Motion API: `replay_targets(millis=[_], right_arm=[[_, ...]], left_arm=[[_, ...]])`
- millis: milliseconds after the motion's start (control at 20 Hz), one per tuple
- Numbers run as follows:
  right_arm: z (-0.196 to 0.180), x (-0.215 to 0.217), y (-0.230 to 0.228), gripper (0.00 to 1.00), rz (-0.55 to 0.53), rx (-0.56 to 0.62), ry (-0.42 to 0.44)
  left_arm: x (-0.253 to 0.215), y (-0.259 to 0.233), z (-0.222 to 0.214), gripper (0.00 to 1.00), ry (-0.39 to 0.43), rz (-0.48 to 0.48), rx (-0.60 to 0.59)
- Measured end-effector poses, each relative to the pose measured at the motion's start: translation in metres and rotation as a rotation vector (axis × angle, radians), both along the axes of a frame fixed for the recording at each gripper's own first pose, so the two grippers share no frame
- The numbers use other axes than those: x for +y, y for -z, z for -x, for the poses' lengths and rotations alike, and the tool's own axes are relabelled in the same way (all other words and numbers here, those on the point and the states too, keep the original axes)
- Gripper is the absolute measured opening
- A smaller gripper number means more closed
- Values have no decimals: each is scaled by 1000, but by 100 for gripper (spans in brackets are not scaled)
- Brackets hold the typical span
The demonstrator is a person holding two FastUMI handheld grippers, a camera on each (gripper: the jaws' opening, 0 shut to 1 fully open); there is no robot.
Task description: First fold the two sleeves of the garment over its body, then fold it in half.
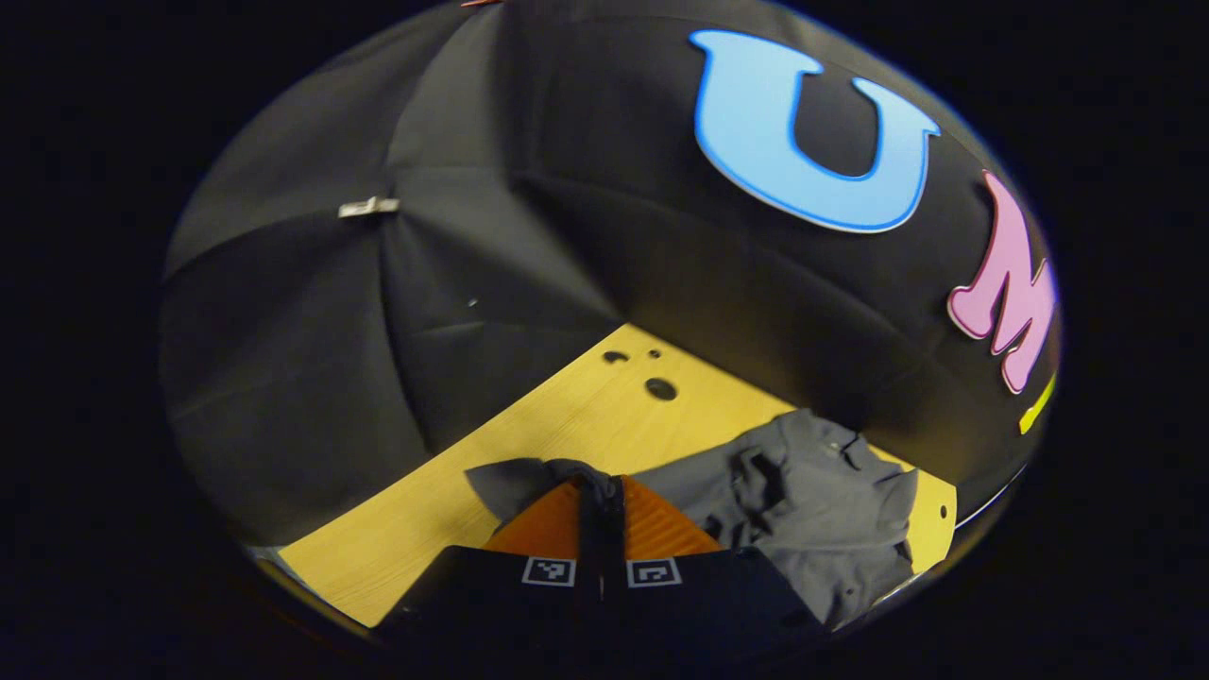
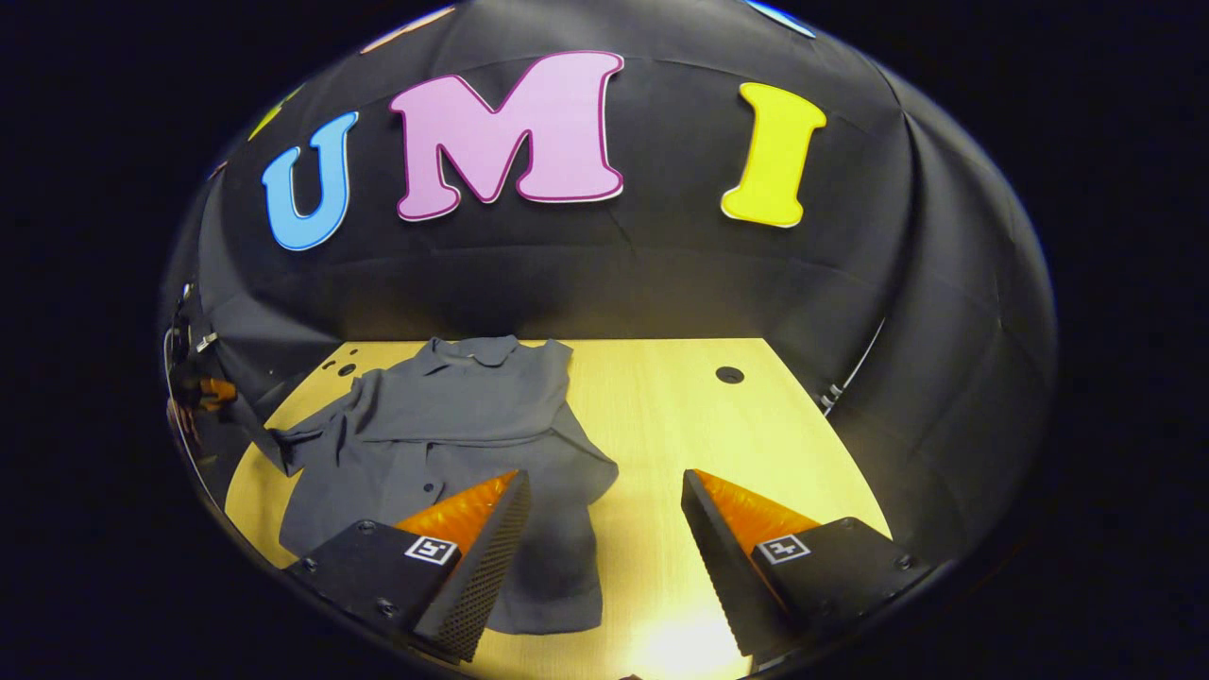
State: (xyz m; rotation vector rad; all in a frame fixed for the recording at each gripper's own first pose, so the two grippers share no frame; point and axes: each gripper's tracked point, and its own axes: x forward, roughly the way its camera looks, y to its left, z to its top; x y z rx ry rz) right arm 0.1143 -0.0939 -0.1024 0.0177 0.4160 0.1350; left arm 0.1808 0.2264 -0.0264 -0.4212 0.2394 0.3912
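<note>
Left gripper view: the left claw (image 1: 601, 491) pinches a sleeve (image 1: 515, 479) low at centre; carry it flat over the shirt (image 1: 812, 501), lower right. Right gripper view: the right claw (image 2: 604, 491) gapes wide, shirt (image 2: 453, 434) centre-left on the table (image 2: 718, 425).

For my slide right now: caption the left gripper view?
Left gripper pinching a sleeve of the grey shirt on the wooden table.

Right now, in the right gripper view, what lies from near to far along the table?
Open right tongs → grey garment's hem → its collar → booth's black cloth wall.
</note>
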Motion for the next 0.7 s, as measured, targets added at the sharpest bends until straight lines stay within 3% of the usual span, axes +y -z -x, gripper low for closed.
replay_targets(millis=[250, 700], right_arm=[[4, -33, 10, 99, -40, -4, 64], [-3, -81, 30, 98, -87, 17, 63]], left_arm=[[-68, -61, -67, 5, 109, -77, -58], [-261, -88, -150, 5, 354, -154, -106]])
